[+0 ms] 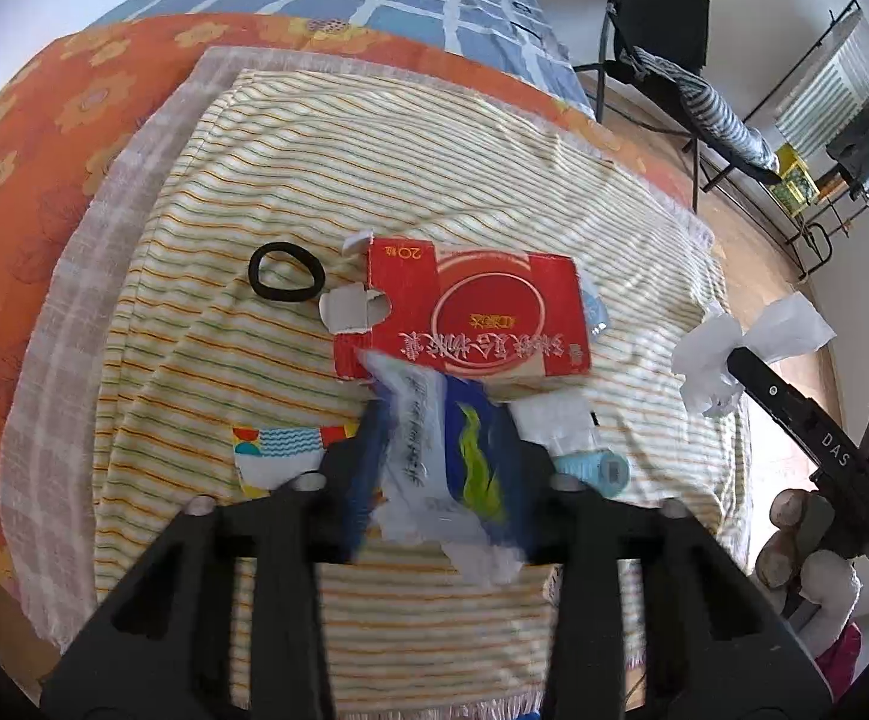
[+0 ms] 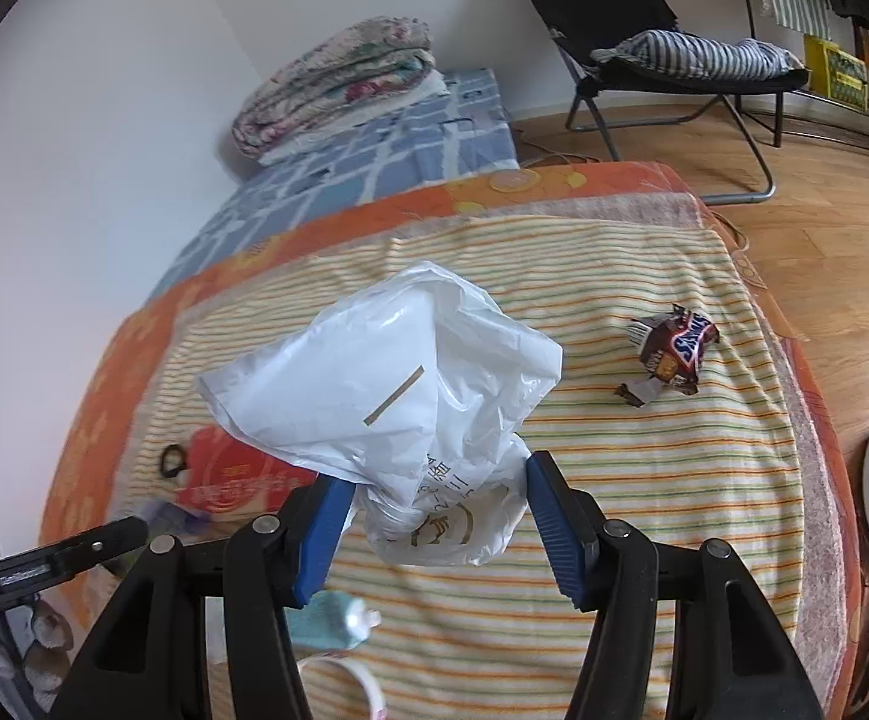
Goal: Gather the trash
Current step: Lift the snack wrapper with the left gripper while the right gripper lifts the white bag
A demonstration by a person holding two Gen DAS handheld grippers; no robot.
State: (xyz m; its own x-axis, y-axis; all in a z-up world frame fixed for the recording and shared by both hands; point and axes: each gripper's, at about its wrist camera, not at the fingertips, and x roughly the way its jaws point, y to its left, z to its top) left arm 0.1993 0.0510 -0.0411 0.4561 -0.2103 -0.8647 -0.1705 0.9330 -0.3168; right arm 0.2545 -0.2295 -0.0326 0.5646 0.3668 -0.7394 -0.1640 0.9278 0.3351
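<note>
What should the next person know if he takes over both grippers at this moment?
Left gripper: shut on a blue and white wrapper, above the striped cloth.
Right gripper: holds the white plastic bag between its fingers, lifted over the cloth.
Still on the cloth: red carton, Snickers wrapper, black hair tie, light blue tube.
Done: bag and one wrapper picked up.
Left: probably put the wrapper into the bag, then the carton and the Snickers wrapper. Whether the bag already contains trash, I cannot see.
</note>
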